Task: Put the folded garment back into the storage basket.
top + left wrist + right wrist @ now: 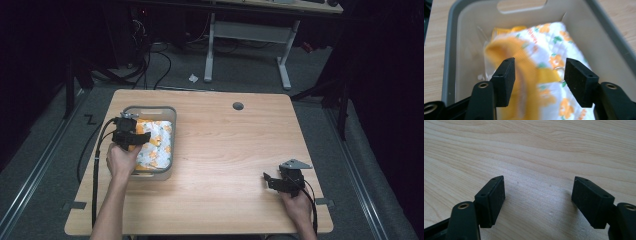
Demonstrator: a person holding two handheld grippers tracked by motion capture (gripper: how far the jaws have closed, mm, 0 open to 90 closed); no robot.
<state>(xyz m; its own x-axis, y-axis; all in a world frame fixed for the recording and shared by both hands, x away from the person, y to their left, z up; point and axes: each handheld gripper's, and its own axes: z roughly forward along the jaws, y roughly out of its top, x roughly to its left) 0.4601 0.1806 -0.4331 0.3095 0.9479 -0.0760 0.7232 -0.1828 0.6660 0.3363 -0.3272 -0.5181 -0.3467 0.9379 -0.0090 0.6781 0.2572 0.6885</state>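
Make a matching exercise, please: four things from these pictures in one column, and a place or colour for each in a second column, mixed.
1. left gripper
2. right gripper
3. grey bin
4. patterned cloth

A. inside the bin, white with orange
B. open over bare wood, right side
C. on the table's left part
D. open above the cloth in the bin

Pairs: 1-D, 2-B, 3-C, 4-A

Light wooden table (225,150), grey bin (170,112) at its left side
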